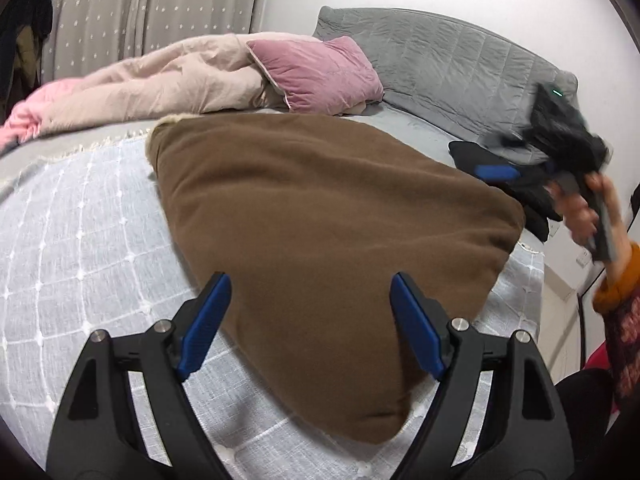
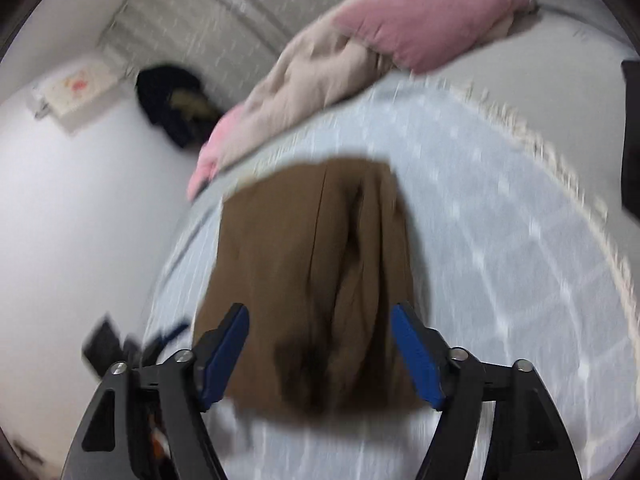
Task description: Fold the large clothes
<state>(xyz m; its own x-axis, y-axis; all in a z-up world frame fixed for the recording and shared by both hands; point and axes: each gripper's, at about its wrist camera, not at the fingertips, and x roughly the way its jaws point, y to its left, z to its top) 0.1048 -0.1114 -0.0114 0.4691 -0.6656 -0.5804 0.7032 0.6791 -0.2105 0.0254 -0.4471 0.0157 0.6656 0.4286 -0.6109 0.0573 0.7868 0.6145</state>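
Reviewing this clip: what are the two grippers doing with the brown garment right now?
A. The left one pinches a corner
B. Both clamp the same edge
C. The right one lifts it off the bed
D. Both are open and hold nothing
D: the left gripper and right gripper both show spread fingers with nothing between them, while the brown garment lies folded on the bed.
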